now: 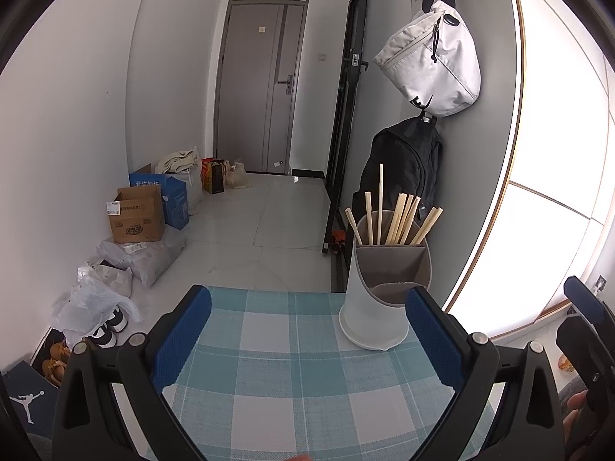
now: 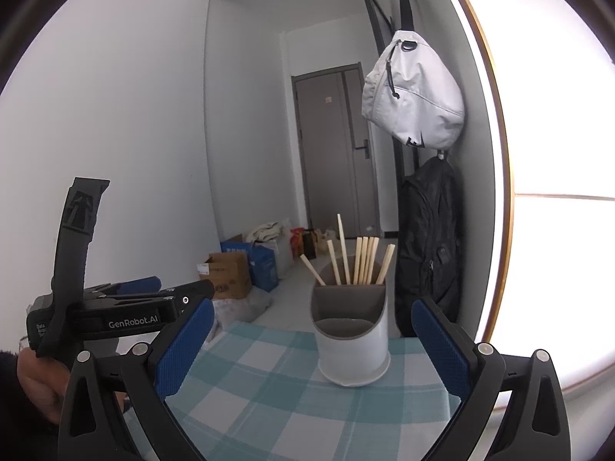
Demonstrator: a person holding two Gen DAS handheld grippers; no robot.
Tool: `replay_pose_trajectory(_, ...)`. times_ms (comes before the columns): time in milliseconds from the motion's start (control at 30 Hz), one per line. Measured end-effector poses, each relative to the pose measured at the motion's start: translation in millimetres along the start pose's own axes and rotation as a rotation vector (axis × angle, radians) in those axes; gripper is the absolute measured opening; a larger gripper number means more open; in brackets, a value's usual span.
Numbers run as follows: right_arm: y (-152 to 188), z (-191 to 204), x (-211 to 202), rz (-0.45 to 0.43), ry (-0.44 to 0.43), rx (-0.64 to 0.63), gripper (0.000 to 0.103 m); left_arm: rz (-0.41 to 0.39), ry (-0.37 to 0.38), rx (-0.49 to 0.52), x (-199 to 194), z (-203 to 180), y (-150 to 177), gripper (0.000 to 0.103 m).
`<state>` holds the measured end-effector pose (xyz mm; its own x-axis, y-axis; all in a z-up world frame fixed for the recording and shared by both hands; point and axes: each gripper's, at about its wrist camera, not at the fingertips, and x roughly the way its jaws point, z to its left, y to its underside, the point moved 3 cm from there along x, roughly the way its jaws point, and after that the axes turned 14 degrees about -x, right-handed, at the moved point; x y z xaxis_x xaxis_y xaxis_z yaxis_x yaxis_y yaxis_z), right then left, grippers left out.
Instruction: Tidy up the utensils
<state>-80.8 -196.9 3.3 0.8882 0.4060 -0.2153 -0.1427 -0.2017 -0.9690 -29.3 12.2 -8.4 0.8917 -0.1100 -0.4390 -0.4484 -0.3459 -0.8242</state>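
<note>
Checked teal tablecloth (image 1: 292, 376) near a hallway door. Left wrist view: white-grey utensil holder (image 1: 378, 296) at far right of cloth, chopsticks (image 1: 399, 219) upright in rear compartment; left gripper (image 1: 307, 334) wide open, empty. Right wrist view: holder centre, right gripper (image 2: 313, 349) spread, empty; "GenRobot.AI" printed on left gripper.

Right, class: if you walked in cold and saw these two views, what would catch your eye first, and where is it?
First, the white utensil holder standing on the blue checked tablecloth, with wooden chopsticks fanning out of its rear compartment. Next, the pale bag hanging on the wall above a black backpack, right of the holder. Both grippers are open and empty, their blue-padded fingers framing the cloth.
</note>
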Motion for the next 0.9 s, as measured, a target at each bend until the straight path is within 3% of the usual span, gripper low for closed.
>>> replay_pose_trajectory(900, 0.8, -0.5, 2.0, 0.005, -0.002, 0.001, 0.103, 0.008, 0.007, 0.028, 1.6, -6.4, 3.8, 0.099)
